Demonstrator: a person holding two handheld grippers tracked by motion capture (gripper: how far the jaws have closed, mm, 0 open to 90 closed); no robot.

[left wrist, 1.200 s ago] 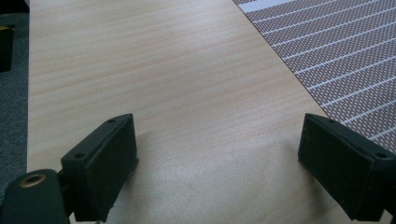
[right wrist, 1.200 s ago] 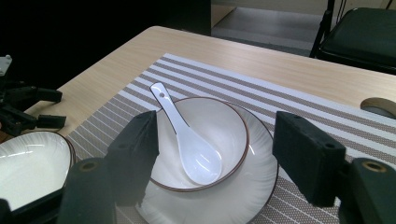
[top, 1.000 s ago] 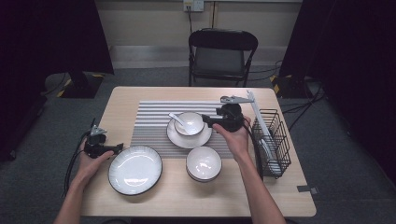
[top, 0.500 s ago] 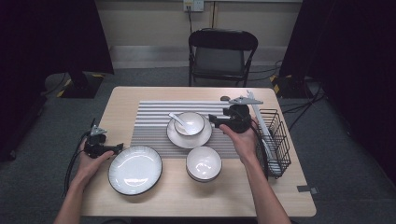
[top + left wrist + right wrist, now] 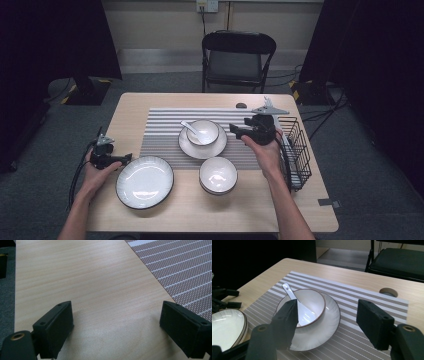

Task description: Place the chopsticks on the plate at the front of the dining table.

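Figure: table setting seen from above and along both claws, largest items first.

Wooden table (image 5: 150, 107), carrying a striped placemat (image 5: 165, 135). At the right edge stands a black wire rack (image 5: 298, 150). Near the front left lies a large white plate (image 5: 144, 181); beside it, a stack of small bowls (image 5: 218, 175). On the mat sits a saucer (image 5: 202, 147) bearing a dark-rimmed bowl (image 5: 202, 131), and in that bowl leans a white spoon (image 5: 295, 305), handle toward the far left of the table.

Change: over the last second my right claw (image 5: 236, 131) has drawn back from beside the bowl toward the rack, and has lifted slightly. Its jaws stand wide with nothing between them. I judge this a repositioning before an approach to the bowl and spoon, not a grasp in progress.

Pose: my right hand (image 5: 265, 150) holds its claw level, jaws pointing left at the bowl. My left claw (image 5: 125, 158) rests low over bare wood beside the plate, jaws spread and empty, left hand (image 5: 97, 172) unmoved.
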